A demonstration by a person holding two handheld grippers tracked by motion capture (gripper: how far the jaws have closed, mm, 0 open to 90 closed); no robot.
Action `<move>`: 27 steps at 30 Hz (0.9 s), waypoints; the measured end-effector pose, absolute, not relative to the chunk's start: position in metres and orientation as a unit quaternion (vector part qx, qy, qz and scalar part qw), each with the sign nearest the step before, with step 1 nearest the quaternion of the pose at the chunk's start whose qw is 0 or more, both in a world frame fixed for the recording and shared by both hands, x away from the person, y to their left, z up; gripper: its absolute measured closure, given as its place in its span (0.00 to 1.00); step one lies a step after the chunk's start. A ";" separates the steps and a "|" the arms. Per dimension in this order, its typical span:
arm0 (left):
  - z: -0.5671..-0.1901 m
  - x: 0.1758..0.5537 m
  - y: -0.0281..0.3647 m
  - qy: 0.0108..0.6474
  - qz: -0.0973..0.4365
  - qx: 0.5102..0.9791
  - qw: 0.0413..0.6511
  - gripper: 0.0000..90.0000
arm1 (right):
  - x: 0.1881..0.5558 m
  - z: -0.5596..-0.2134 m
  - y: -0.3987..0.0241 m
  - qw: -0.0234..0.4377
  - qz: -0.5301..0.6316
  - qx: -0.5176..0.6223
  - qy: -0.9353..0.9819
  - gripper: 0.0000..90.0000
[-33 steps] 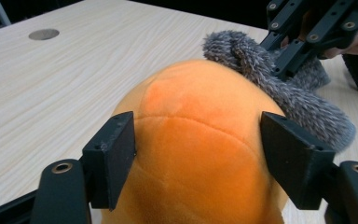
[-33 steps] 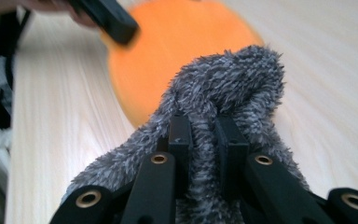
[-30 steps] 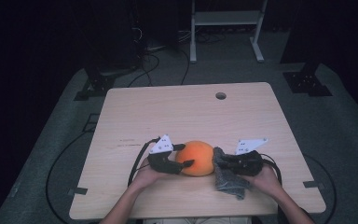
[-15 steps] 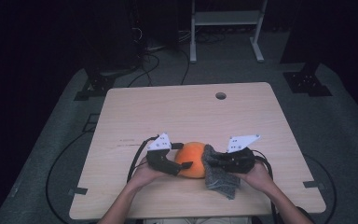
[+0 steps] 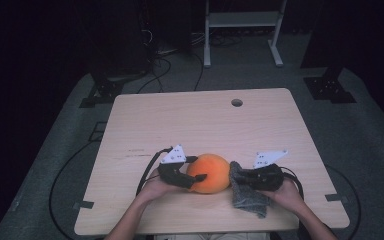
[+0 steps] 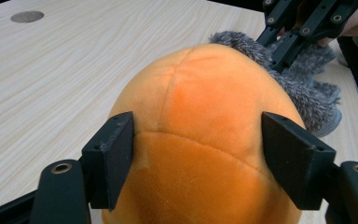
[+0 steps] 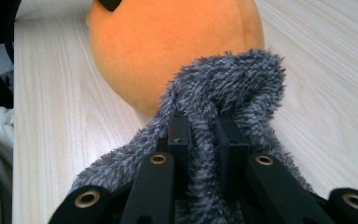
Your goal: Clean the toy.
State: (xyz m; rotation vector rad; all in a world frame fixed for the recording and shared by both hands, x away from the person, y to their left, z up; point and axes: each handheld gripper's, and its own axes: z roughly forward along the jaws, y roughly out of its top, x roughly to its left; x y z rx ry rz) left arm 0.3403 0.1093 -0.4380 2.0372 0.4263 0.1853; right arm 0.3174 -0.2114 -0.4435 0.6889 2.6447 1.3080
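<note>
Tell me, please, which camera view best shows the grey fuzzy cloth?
The right gripper view: the grey cloth fills the foreground, pinched between its jaws. The high view shows it small beside the orange plush; the left gripper view shows it partly behind it.

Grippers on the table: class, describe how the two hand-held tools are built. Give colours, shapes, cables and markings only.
Both the left gripper and the right gripper have a black body topped by a pale grey three-cornered plate with small dark dots. A black cable trails from each. In the gripper views the jaws are flat black blocks on black link arms with brass-coloured rivets. The forearms are bare, with no sleeves in view.
</note>
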 end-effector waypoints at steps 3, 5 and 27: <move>-0.439 0.340 0.108 0.173 0.080 0.842 0.505 0.32 | 0.315 -0.437 -0.212 0.059 0.447 0.226 0.863 0.87; -0.440 0.339 0.105 0.166 0.083 0.842 0.507 0.32 | 0.315 -0.430 -0.208 0.059 0.462 0.221 0.857 0.87; -0.435 0.326 0.093 0.102 0.121 0.853 0.498 0.33 | 0.315 -0.421 -0.210 0.048 0.486 0.213 0.846 0.87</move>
